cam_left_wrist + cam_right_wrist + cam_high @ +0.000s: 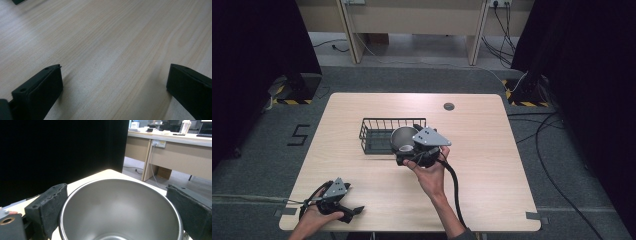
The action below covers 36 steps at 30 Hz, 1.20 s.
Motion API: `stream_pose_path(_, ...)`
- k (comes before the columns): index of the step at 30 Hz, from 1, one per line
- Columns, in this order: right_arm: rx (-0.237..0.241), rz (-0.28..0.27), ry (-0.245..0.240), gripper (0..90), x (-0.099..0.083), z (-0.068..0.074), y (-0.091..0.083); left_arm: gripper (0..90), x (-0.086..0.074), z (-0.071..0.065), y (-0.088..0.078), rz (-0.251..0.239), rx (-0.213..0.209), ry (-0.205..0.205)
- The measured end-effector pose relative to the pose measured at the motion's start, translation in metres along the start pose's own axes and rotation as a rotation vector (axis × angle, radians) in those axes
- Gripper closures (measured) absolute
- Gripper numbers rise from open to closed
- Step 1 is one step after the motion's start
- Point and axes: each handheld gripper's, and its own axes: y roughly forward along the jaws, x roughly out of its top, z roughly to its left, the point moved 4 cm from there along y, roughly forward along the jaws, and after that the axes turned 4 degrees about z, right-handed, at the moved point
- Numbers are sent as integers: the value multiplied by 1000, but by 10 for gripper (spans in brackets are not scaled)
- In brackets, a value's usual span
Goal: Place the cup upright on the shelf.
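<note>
Right gripper (408,148) closed on a steel bowl (120,212): jaws partly spread, one pad pressed against each side of the rim, bowl mouth open toward the camera between them. In the high view, bowl (404,139) held up off the table (492,165), just at the near right corner of a black wire basket (379,131), which sits beyond the jaws. Right hand (429,172) wrapped around the gripper body from below, grey plate on top, cable trailing back along the forearm.

Left gripper (346,212) resting low at the near left edge of the table, well apart from bowl and basket, held in the left hand (314,217). Jaws wide apart, nothing between them but bare wood grain (112,60); both black pads close to the tabletop, pointing along it. Dark corner of something at the far top left of that view, too small to tell.
</note>
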Motion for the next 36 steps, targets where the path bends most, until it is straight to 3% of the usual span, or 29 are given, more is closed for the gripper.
stream_pose_path(16, -41, 1, -7, 61, 32, -10, 30, 0, 0, 0, 0, 1, -1, 1)
stream_pose_path(36, -98, 23, 9, 62, 41, -20, 74, 0, 0, 0, 0, 2, -3, 2)
